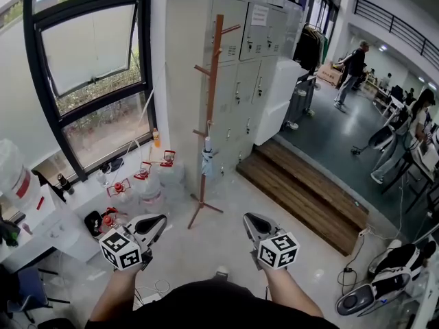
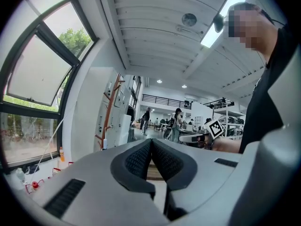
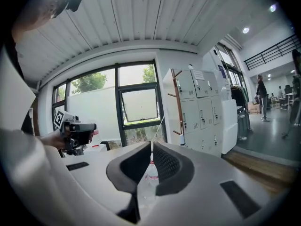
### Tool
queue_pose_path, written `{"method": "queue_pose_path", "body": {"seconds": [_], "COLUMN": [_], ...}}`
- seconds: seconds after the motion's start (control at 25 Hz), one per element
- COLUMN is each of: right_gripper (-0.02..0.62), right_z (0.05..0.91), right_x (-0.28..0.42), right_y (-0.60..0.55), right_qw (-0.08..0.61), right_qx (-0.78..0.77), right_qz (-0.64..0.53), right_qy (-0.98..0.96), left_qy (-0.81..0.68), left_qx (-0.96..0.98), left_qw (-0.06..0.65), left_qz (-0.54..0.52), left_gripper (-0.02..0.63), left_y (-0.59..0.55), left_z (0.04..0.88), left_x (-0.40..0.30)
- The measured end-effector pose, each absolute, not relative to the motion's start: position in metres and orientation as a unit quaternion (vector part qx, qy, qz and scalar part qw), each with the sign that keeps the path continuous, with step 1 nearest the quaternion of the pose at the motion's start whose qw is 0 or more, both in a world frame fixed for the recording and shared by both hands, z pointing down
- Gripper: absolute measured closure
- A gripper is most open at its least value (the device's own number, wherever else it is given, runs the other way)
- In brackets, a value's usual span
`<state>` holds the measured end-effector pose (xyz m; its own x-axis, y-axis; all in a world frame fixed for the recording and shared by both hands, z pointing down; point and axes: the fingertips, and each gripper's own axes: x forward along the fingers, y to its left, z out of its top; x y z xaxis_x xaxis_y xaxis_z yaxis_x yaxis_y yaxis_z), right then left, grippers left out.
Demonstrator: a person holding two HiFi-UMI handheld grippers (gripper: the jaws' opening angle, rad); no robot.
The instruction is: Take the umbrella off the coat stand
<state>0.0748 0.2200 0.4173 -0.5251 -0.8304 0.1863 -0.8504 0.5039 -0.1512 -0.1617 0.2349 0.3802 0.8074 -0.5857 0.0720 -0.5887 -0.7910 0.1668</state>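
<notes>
**Head view.** Wooden coat stand (image 1: 214, 108): upright on the floor (image 1: 226, 252) before grey lockers (image 1: 254, 53). Umbrella (image 1: 207, 160): folded, pale, hanging close against the pole from a low peg. Left tool (image 1: 156, 222) and right tool (image 1: 255, 221): held low, side by side, aimed toward the stand, well apart from it.

**Left gripper view.** Jaws pressed together, tips touching, nothing between. Coat stand far off at left; umbrella (image 2: 104, 143) a small pale shape low on it.

**Right gripper view.** Jaws slightly parted, narrow gap, empty; only a clear bottle (image 3: 149, 177) beyond showing through. Umbrella (image 3: 182, 141) distant, right of centre.

**Step in hand, as judged:** approach, task not yet begun. Best handled by closing in squarely, spreading one tool before arrival, pinching the folded body or its loop, then lifting upward clear of the peg. Sideways pulling likely to rock the stand.
</notes>
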Motion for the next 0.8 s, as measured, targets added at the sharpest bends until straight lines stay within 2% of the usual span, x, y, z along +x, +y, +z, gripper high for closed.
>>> {"method": "queue_pose_path", "body": {"seconds": [0.8], "right_gripper": [0.574], "right_z": [0.431], "right_x": [0.063], "right_y": [0.139], "right_qw": [0.059], "right_qx": [0.467], "right_qz": [0.116], "right_qy": [-0.875], "left_qy": [-0.339], "left_qx": [0.935], "left_qw": [0.105], "left_qz": [0.014], "left_gripper": [0.584], "left_y": [0.175], "left_z": [0.389], "left_x": [-0.181]}}
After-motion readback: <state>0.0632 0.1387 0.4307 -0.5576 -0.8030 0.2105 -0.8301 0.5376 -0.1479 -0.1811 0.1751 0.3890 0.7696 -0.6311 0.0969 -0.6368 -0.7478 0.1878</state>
